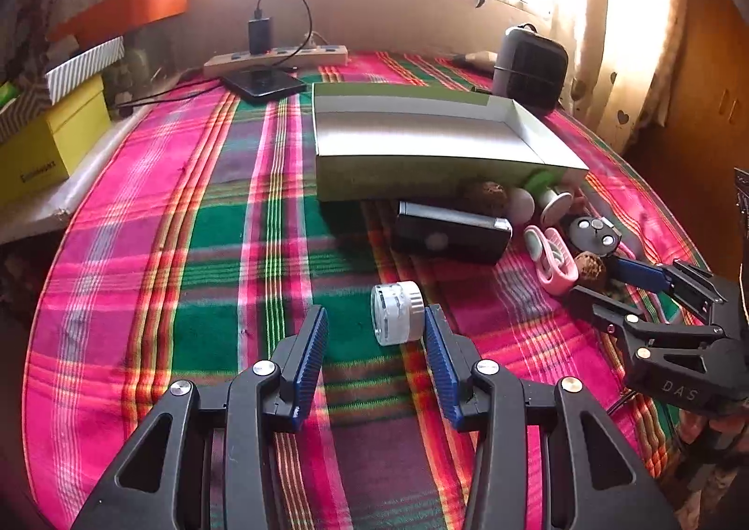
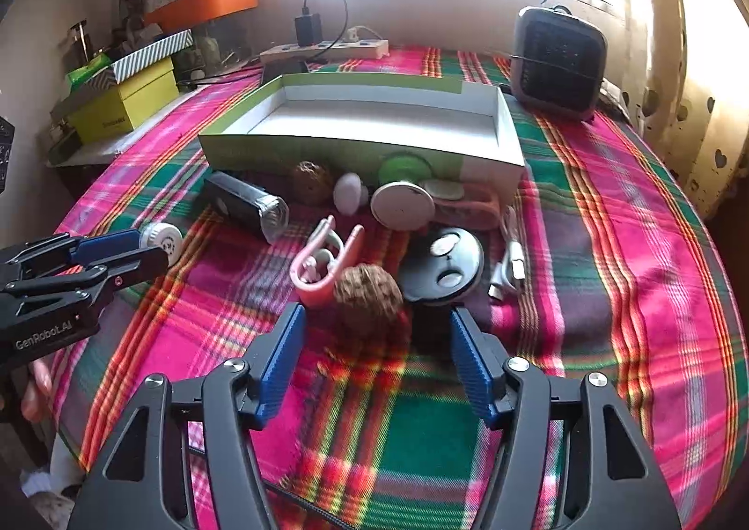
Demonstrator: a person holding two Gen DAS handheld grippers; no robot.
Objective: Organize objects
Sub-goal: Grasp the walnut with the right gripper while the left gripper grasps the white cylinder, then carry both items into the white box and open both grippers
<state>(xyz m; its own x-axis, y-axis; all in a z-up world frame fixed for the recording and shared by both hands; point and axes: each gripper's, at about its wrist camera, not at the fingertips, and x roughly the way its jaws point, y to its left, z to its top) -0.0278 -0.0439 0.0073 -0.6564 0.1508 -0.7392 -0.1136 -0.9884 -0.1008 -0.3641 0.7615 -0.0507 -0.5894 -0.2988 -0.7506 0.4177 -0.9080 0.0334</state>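
Both tools are standing wide open, holding nothing: left tool [image 1: 374, 333] bracketing the small white jar [image 1: 398, 312], right tool [image 2: 377, 333] approaching the walnut [image 2: 370, 291]; empty box [image 2: 508, 132] mid-bench awaiting them.

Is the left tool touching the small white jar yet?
Apart. The left wrist view shows the small white jar lying just ahead of the open left tool, cloth visible between jar and both pads.

Hidden / cut-off bits
Green disc [image 2: 405, 165] sits half behind the box's [image 2: 327, 148] near wall, so you can't tell what it is; yellow box [image 1: 51, 141] label is too blurred to read; heater [image 1: 531, 66] is partly behind the box's far corner.
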